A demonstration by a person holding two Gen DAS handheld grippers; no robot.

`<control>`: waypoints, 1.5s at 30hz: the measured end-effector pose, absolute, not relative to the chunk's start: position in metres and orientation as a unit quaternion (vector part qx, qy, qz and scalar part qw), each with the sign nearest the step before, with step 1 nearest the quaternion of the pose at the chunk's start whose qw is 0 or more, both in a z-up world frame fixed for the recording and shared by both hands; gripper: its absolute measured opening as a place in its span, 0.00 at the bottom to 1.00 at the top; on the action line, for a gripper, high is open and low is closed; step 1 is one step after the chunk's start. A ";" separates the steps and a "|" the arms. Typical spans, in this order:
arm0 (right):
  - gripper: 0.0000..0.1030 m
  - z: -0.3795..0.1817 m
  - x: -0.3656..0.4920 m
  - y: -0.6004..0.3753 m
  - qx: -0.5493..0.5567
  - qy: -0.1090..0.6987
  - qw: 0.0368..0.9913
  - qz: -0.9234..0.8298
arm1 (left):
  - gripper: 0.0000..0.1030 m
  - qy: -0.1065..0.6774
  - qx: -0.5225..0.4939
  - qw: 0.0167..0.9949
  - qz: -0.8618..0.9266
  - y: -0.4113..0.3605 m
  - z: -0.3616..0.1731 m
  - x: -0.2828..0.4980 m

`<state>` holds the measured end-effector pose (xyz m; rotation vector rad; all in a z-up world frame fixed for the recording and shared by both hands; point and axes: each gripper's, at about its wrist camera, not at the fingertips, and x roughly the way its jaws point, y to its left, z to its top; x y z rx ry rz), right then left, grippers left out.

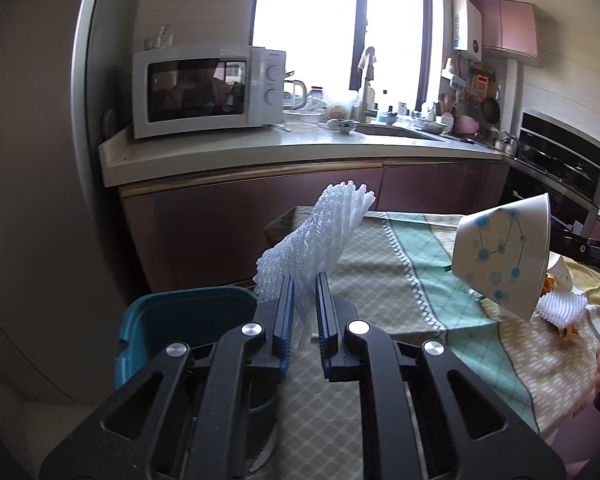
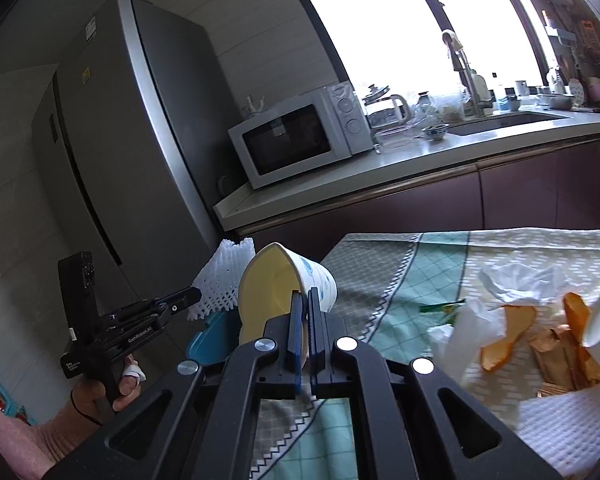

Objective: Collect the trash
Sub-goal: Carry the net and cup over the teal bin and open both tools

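A grey fridge (image 2: 112,128) fills the corner, its foot hidden behind the left gripper (image 2: 194,295). The table's patterned cloth (image 1: 384,264) runs out of view at the near edge. Beside the table stands a teal bin (image 1: 188,320), half hidden by the left gripper (image 1: 305,294), whose jaws clamp a white foam net (image 1: 320,236) above the bin's edge. The right gripper (image 2: 305,306) pinches the rim of a dotted paper cup (image 2: 296,280) tipped sideways. Orange peels (image 2: 508,336) and crumpled tissue (image 2: 512,284) lie heaped on the cloth, hard to separate.

"GenRobot.AI" on left claw (image 2: 188,298) (white lettering)
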<state>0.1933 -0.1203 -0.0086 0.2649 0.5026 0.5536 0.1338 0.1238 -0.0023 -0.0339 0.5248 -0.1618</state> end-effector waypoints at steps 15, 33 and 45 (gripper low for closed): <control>0.02 -0.050 0.287 0.026 0.106 0.346 0.865 0.348 | 0.12 0.342 -0.044 0.939 -0.002 0.219 -0.071 0.184; 0.14 -0.094 0.329 0.074 0.074 0.436 0.839 0.318 | 0.27 0.397 -0.069 0.915 0.018 0.229 -0.127 0.237; 0.29 -0.071 0.286 0.010 0.074 0.386 0.861 0.323 | 0.38 0.337 -0.047 0.940 -0.025 0.190 -0.090 0.202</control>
